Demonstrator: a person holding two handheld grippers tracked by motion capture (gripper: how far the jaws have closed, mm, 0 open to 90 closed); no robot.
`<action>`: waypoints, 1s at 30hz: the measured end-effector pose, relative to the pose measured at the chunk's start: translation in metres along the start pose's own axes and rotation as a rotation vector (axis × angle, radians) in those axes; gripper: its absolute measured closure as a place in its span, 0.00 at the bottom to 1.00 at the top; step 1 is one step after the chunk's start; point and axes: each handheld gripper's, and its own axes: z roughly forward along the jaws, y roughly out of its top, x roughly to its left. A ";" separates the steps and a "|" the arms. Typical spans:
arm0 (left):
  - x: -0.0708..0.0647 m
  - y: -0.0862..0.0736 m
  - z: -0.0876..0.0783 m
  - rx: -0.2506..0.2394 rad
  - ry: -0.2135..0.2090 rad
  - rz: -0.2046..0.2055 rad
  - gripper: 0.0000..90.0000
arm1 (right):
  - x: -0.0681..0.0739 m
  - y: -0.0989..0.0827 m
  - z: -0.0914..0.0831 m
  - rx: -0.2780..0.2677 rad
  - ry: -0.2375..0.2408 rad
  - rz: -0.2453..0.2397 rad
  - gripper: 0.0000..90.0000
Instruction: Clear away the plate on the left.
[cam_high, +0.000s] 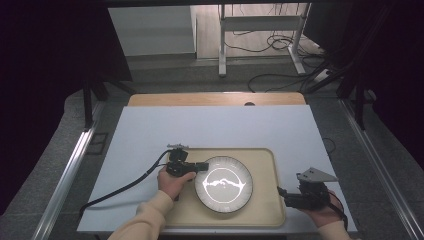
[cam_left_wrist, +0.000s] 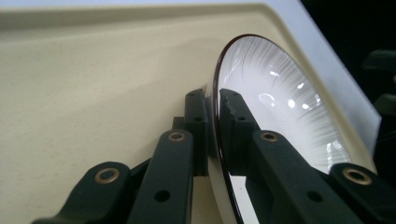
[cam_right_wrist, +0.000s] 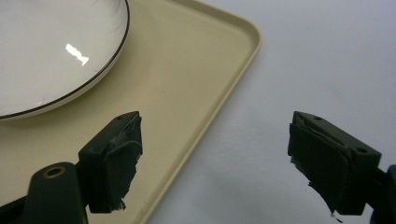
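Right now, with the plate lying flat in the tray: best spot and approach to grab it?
The rim, from the side. The plate is shallow and lies flat in the tray, so only its thin dark edge gives two faces to pinch. The left gripper already does this at the left rim, one jaw over, one under. The right gripper, open beside the tray's right edge, could probably take the opposite rim.

Lab (dark-curtained), metal frame rails (cam_high: 65, 170), floor cables (cam_high: 280, 80)

Beige tray (cam_high: 260, 165) on white table (cam_high: 210, 127)
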 end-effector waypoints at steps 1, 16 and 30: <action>0.000 0.000 0.001 0.000 -0.001 0.001 0.91 | 0.000 0.000 0.000 0.000 0.000 0.000 0.21; -0.004 0.002 -0.007 -0.003 0.016 0.052 0.49 | 0.000 0.000 0.000 0.003 0.001 -0.002 0.21; -0.028 -0.011 -0.077 -0.031 0.103 0.227 0.32 | -0.001 0.000 -0.002 -0.006 -0.001 0.000 0.21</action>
